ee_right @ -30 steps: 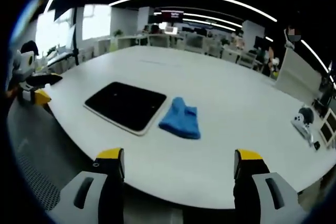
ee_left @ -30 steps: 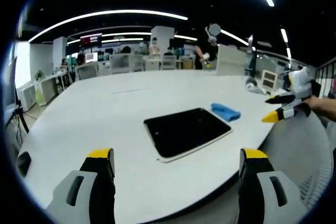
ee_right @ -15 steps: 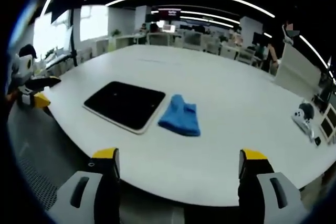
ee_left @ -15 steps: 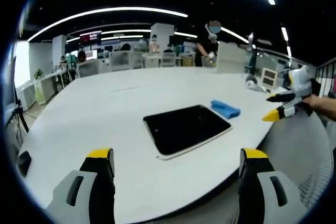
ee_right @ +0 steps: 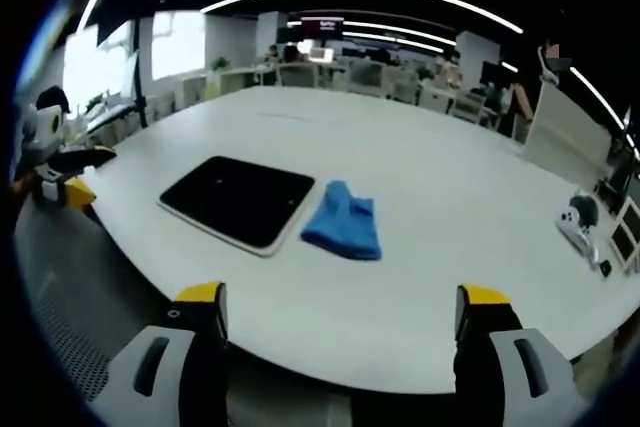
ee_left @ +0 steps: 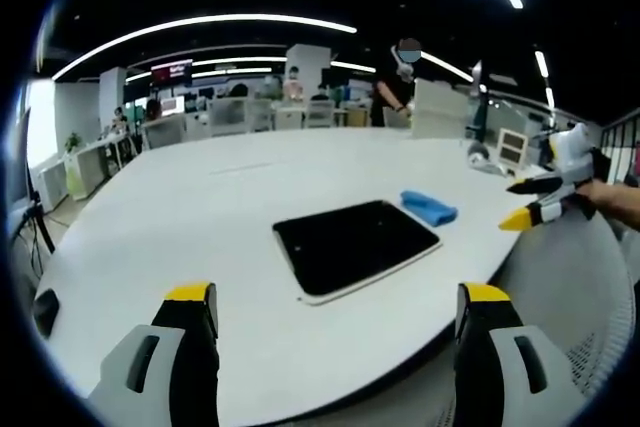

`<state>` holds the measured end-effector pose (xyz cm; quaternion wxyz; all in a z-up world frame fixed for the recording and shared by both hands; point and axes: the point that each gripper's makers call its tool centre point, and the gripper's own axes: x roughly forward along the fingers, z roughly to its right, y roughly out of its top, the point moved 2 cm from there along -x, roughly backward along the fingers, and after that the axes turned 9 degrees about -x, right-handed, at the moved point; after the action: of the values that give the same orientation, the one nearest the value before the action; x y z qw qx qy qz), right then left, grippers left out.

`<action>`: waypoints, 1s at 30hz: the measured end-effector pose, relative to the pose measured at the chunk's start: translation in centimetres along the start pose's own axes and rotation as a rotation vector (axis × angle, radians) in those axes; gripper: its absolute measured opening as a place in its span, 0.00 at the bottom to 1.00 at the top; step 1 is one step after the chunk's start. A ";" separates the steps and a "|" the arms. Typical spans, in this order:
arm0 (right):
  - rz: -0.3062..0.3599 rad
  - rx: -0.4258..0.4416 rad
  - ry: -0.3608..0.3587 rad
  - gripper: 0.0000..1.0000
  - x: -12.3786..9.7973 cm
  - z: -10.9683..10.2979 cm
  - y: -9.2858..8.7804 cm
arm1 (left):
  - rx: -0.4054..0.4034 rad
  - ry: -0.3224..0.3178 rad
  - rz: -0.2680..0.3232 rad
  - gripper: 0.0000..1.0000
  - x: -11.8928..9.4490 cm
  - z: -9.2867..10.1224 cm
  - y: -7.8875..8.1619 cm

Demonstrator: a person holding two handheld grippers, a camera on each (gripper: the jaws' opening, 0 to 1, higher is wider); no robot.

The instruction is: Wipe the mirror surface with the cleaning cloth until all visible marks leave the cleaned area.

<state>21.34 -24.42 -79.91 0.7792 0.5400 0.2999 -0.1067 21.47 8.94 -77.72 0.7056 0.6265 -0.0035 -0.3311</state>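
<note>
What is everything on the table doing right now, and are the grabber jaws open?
mirror: lying flat on the white table, untouched.
cleaning cloth: bunched up beside the mirror, not held.
left gripper: jaws open, empty, off the table.
right gripper: jaws open, empty, off the table.

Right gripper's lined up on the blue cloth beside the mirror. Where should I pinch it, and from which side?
Pinch the blue cloth's raised folded ridge from above, on the side away from the mirror. It lies bunched, not flat, so probably the jaws can close across the hump.

Each gripper (ee_left: pixel 338 312) (ee_right: pixel 340 312) has grey jaws, black inner faces, yellow tips.
</note>
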 end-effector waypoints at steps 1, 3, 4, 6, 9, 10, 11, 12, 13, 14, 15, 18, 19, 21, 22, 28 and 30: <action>0.000 0.000 0.001 0.94 0.0 0.0 0.0 | 0.001 0.000 0.001 0.99 0.0 0.0 0.0; 0.000 0.000 0.001 0.94 0.0 0.0 0.0 | 0.012 0.002 0.018 0.99 0.0 0.0 0.3; 0.000 0.000 0.002 0.94 0.0 0.0 0.0 | 0.014 0.002 0.026 0.99 -0.1 0.0 0.4; -0.001 -0.001 0.002 0.94 0.0 0.0 0.0 | 0.012 0.004 0.022 0.99 -0.1 -0.1 0.3; -0.004 -0.002 0.004 0.94 0.0 0.0 0.0 | 0.014 0.003 0.024 0.99 0.0 0.0 0.3; -0.005 -0.001 0.004 0.94 0.0 0.0 -0.1 | 0.015 0.002 0.026 0.99 0.0 0.0 0.4; -0.007 0.000 0.006 0.94 0.0 -0.1 -0.1 | 0.016 0.001 0.028 0.99 0.0 0.0 0.4; -0.007 0.000 0.006 0.94 0.0 -0.1 -0.1 | 0.016 0.001 0.027 0.99 0.0 0.0 0.4; -0.007 0.000 0.005 0.94 0.0 -0.1 -0.1 | 0.016 0.001 0.027 0.99 0.0 0.0 0.4; -0.007 0.000 0.005 0.94 0.0 -0.1 -0.1 | 0.016 0.001 0.027 0.99 0.0 0.0 0.4; -0.007 0.001 0.006 0.94 0.0 -0.1 -0.1 | 0.018 0.002 0.028 0.99 0.0 0.0 0.4; -0.011 0.001 0.008 0.93 0.0 -0.1 -0.2 | 0.019 0.004 0.032 0.99 -0.1 0.0 0.4; -0.012 0.001 0.008 0.93 0.0 -0.1 -0.2 | 0.019 0.003 0.030 0.99 0.0 0.0 0.4; -0.014 -0.002 0.007 0.93 0.0 -0.1 -0.2 | 0.019 0.003 0.032 0.99 0.0 0.0 0.4; -0.014 -0.002 0.007 0.93 -0.1 -0.1 -0.2 | 0.019 0.003 0.031 0.99 0.0 0.0 0.4; -0.016 -0.003 0.007 0.93 -0.1 -0.1 -0.2 | 0.022 0.004 0.037 0.99 -0.1 0.0 0.5; -0.016 -0.003 0.008 0.92 -0.1 -0.1 -0.3 | 0.022 0.004 0.038 0.99 -0.1 0.0 0.5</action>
<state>21.13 -24.43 -80.11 0.7778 0.5370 0.3074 -0.1103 21.67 8.98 -77.24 0.7047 0.6348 -0.0178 -0.3164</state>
